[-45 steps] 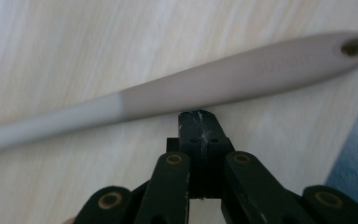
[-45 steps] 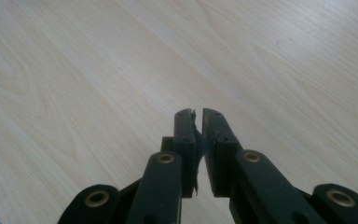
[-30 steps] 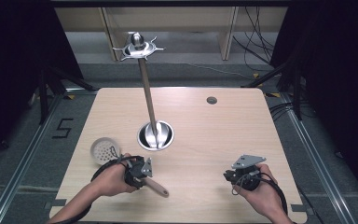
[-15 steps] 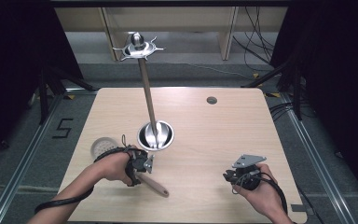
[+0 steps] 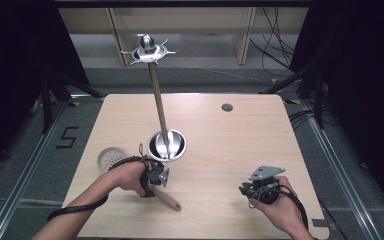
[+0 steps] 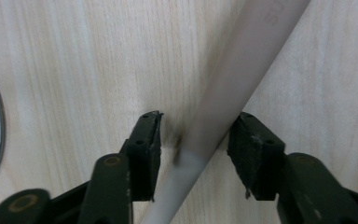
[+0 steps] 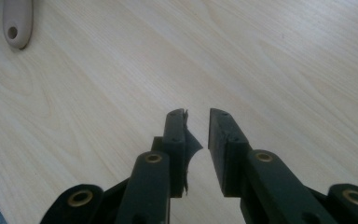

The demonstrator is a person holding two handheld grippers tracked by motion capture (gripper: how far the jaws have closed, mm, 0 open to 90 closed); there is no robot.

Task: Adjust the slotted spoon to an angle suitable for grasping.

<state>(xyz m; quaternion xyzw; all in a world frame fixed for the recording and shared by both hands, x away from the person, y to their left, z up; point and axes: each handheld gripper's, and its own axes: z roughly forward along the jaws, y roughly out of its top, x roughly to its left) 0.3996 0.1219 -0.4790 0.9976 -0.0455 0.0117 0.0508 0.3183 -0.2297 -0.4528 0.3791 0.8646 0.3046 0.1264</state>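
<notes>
Strainer (image 5: 111,158): white, perforated, lying on the table (image 5: 220,135) at lower left of the high view, beside the left forearm.
Left gripper (image 5: 156,176): lower left of centre, over the handle (image 5: 167,199) of a long utensil. In the left gripper view the pale handle (image 6: 223,102) runs diagonally between the jaws — right pad touching or just beside it, left pad clearly apart. Jaws have just been closing in, not clamped.
Handle end: wooden-looking, pokes out below the gripper toward bottom centre; seen again in the right gripper view at upper left (image 7: 17,21), with a hanging hole.
Stand (image 5: 158,102): metal pole on a round dish base, centre frame, just above the left gripper.
Right gripper (image 5: 252,189): lower right, well apart from the handle — jaws slightly parted, nothing between them (image 7: 197,116).
</notes>
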